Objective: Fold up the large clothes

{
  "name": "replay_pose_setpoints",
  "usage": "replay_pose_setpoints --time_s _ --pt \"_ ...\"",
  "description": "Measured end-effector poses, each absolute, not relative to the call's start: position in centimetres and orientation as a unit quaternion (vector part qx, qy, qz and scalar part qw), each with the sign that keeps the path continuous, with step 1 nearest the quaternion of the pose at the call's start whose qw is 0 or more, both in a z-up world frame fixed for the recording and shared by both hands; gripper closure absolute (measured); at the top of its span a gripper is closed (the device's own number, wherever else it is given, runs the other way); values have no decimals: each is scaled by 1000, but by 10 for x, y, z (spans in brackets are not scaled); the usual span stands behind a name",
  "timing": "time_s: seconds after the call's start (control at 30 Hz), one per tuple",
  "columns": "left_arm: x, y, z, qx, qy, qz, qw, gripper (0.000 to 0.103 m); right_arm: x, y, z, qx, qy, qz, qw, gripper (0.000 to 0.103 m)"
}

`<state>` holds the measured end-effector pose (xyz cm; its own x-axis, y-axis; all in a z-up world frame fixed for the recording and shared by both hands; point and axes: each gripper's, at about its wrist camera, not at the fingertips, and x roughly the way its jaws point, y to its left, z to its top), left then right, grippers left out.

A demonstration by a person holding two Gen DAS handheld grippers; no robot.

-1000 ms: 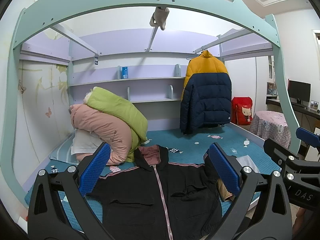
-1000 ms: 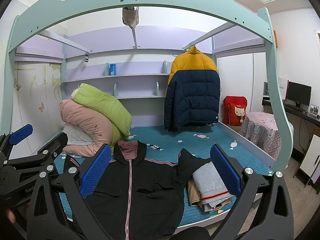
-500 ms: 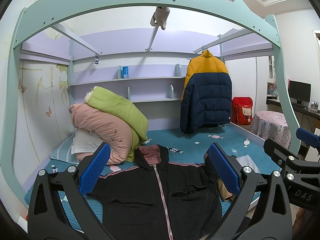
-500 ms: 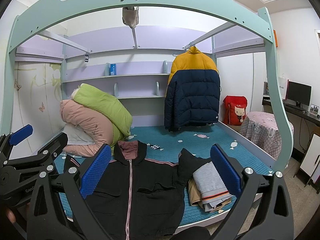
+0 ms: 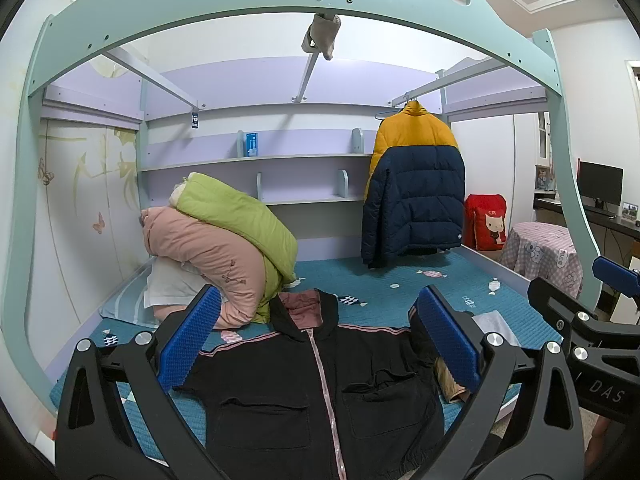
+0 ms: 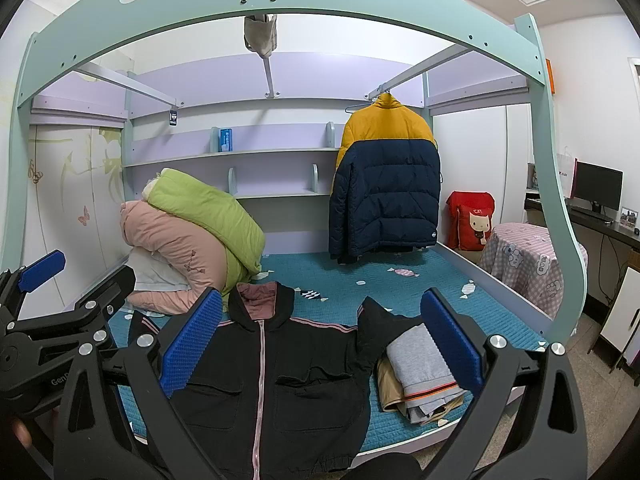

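Note:
A black zip jacket [image 5: 312, 384] with pink trim and a pink-lined collar lies spread flat, front up, on the teal bed [image 5: 400, 280]; it also shows in the right wrist view [image 6: 280, 372]. My left gripper [image 5: 316, 340] is open and empty, held above the jacket's chest. My right gripper [image 6: 320, 340] is open and empty, above the jacket's right half. The jacket's right sleeve lies bunched beside a stack of folded clothes [image 6: 424, 372].
Pink and green duvets [image 5: 224, 240] are piled at the bed's left. A yellow and navy puffer jacket [image 5: 412, 192] hangs on a rail at the back right. The mint bed frame arches overhead [image 5: 280, 4]. A covered round table [image 6: 528, 256] stands right of the bed.

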<state>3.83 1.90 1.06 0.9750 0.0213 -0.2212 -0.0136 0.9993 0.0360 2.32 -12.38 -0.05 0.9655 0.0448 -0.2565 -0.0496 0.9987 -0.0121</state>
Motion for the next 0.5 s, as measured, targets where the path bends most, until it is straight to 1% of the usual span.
replay_pose_setpoints --time_s 0.5 --pt "39 20 10 17 112 9 993 5 26 -118 -1 -10 130 24 991 7"
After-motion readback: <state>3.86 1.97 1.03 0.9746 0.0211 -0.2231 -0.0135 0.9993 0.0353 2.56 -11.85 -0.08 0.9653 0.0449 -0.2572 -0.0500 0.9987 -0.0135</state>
